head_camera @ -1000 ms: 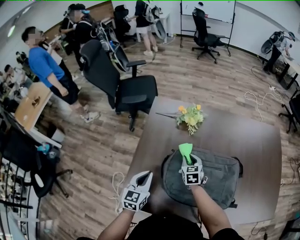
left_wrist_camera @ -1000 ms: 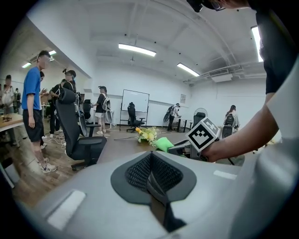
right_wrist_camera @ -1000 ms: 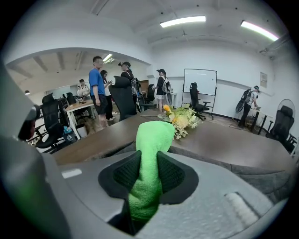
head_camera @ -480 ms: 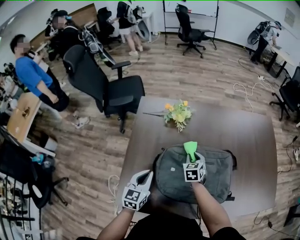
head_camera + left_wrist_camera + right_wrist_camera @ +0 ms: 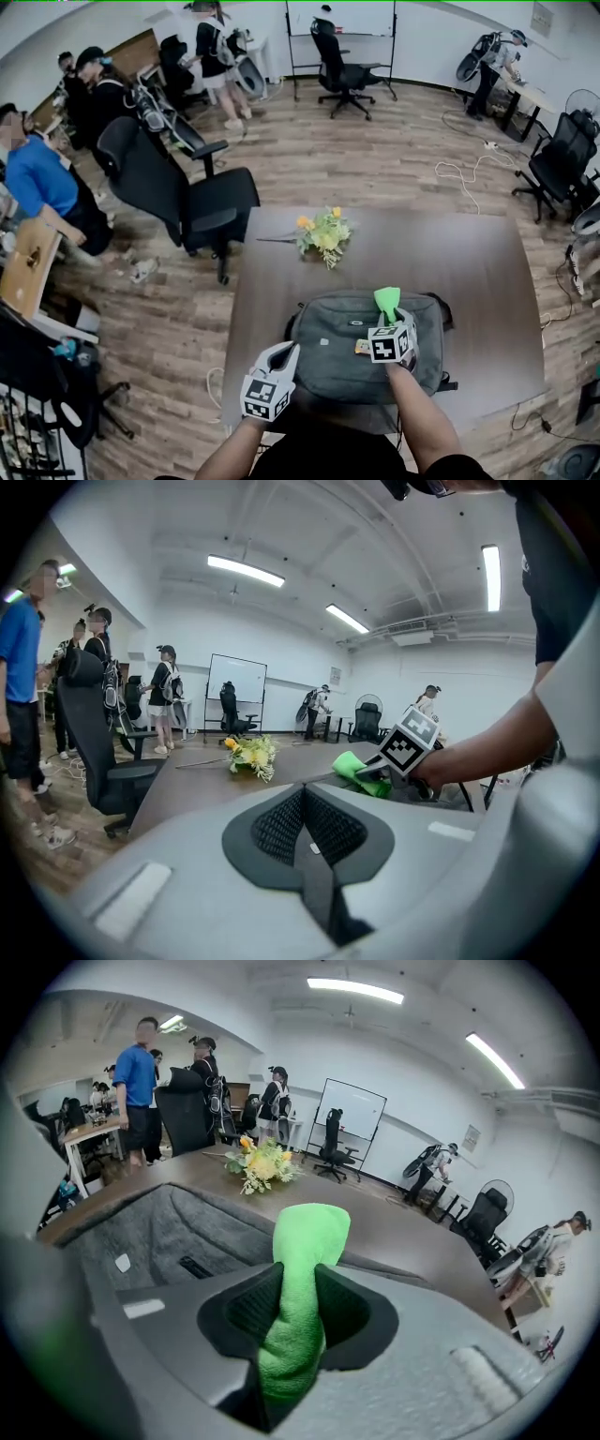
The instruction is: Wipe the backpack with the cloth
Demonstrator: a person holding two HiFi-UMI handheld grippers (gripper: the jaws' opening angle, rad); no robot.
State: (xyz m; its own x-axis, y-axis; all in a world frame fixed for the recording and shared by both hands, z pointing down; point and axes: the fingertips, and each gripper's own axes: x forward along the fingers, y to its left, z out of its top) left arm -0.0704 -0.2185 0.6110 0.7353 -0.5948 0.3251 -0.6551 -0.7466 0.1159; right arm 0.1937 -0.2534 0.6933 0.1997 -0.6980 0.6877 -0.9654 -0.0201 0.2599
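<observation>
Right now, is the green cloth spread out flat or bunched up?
Bunched up: the green cloth is pinched into a narrow roll between the right gripper's jaws, above the backpack.

Left gripper (image 5: 302, 797) jaws pressed together, empty. Right gripper (image 5: 372, 773) at 2 o'clock pinches the green cloth (image 5: 348, 764); flowers (image 5: 249, 752) at 11.

This is an open-plan office: black swivel chairs (image 5: 178, 187) stand about a wood-plank floor (image 5: 375, 150), a whiteboard (image 5: 339, 17) on a stand backs the far wall, desks (image 5: 28, 267) line the sides, strip lights (image 5: 246, 571) cross the ceiling, and people (image 5: 211, 47) stand beyond a dark table (image 5: 469, 272).
</observation>
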